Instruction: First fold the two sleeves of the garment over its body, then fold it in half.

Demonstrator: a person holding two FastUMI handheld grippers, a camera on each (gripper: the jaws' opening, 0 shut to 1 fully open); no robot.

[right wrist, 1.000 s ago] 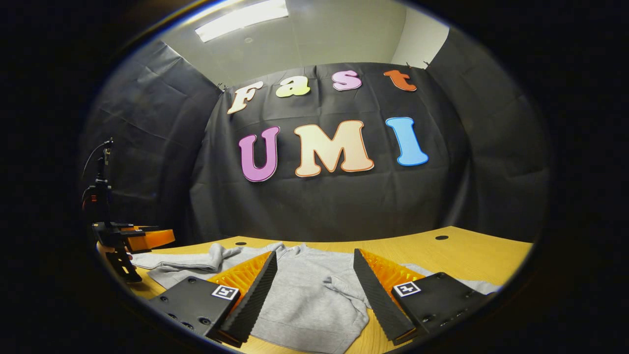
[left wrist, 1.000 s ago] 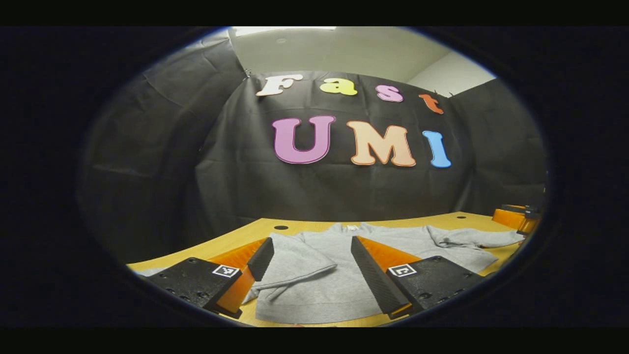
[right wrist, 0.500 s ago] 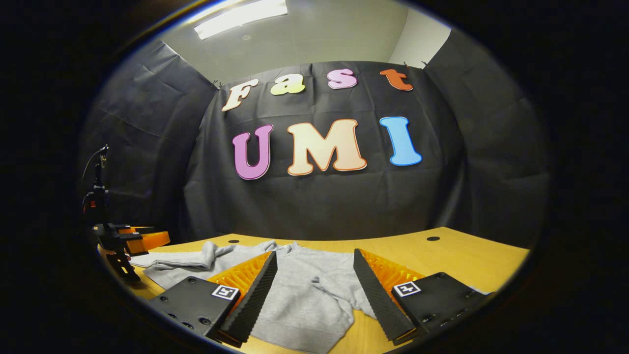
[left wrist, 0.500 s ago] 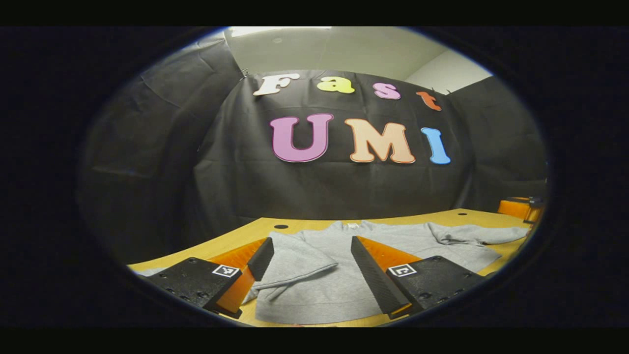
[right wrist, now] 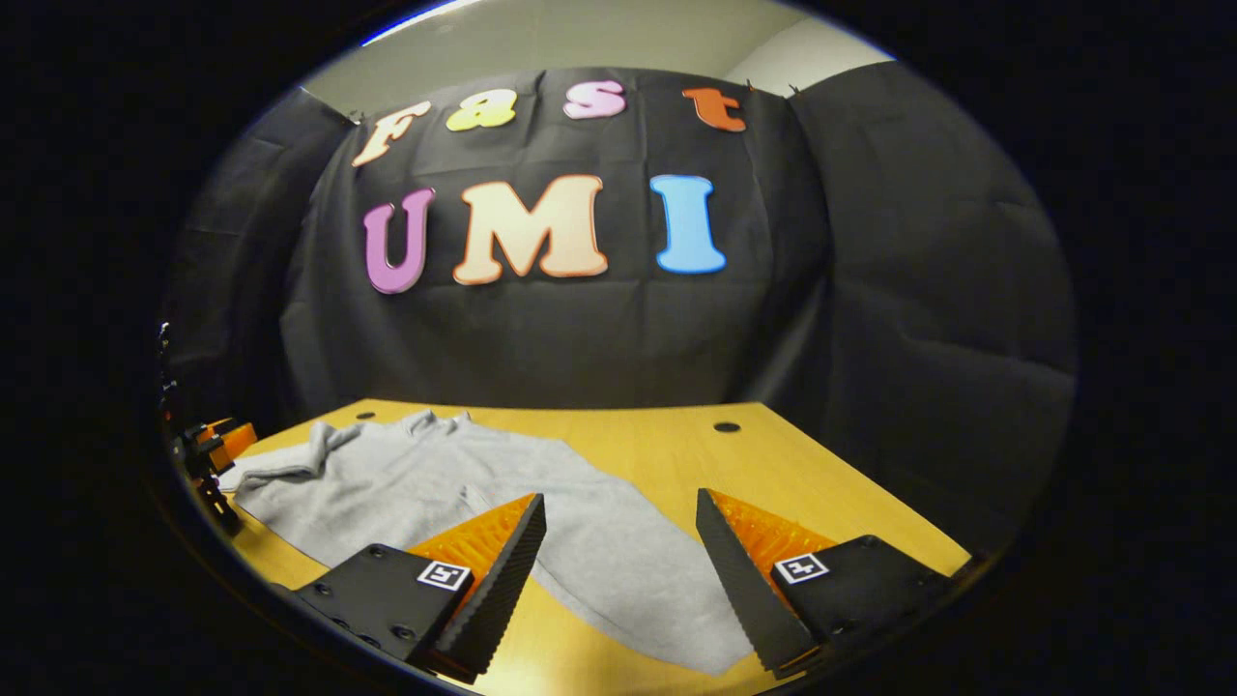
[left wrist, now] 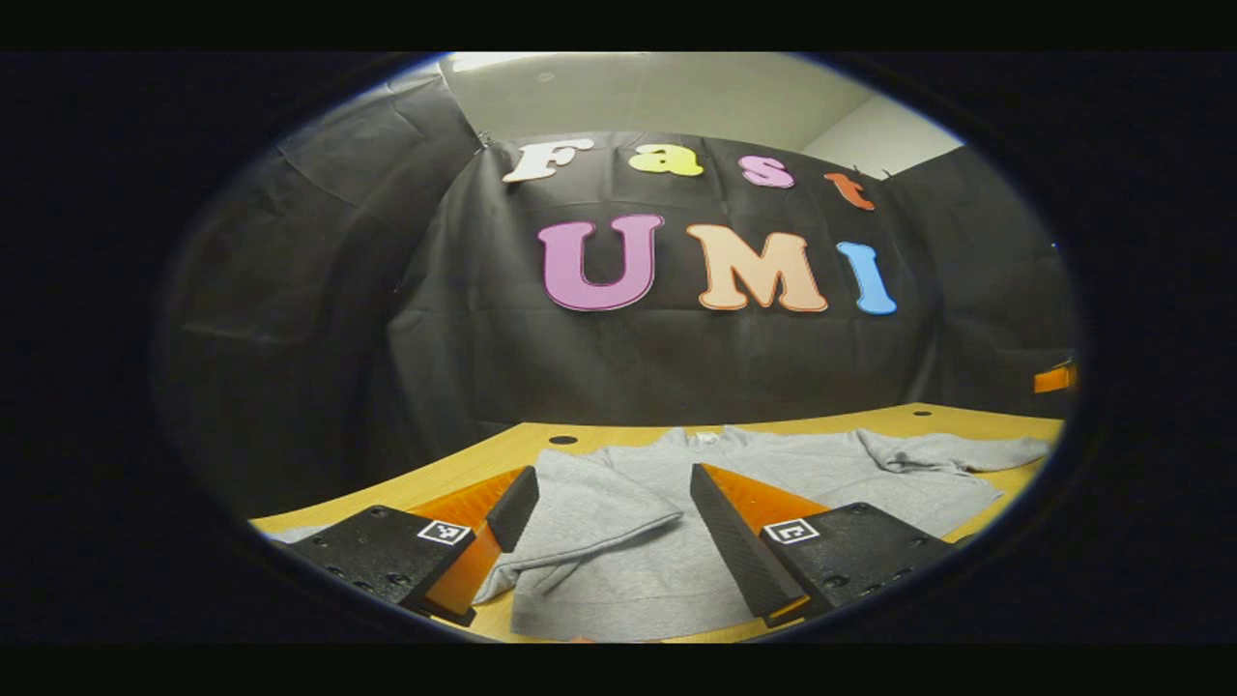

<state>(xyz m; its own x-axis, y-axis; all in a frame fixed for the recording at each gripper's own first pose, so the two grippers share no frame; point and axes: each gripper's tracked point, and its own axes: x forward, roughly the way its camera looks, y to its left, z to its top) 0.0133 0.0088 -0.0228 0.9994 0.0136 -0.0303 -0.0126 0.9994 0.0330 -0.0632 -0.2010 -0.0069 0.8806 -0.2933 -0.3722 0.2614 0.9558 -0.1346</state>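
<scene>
Left gripper view: nearest to us, the left gripper (left wrist: 601, 527) hangs low over the near edge of a yellow wooden table (left wrist: 503, 452), its two fingers standing wide apart with nothing between them. Just beyond and below the fingers we see the grey garment (left wrist: 773, 474) lying flat on the table, with its near sleeve (left wrist: 589, 507) already folded across the body and its neck opening toward the far edge. The other sleeve (left wrist: 957, 450) stretches away to the right, still spread out on the table. Past the garment, a small round hole marks the table top, and the black cloth wall (left wrist: 483, 338) rises behind it. In the right gripper view, we see the right gripper (right wrist: 618, 561) in the foreground, its fingers also spread open and empty, hovering above the garment's nearest sleeve (right wrist: 628, 570), which runs toward us over bare table. The garment's body lies farther left, and at the far left edge the left gripper appears small, beside the bunched fabric.
</scene>
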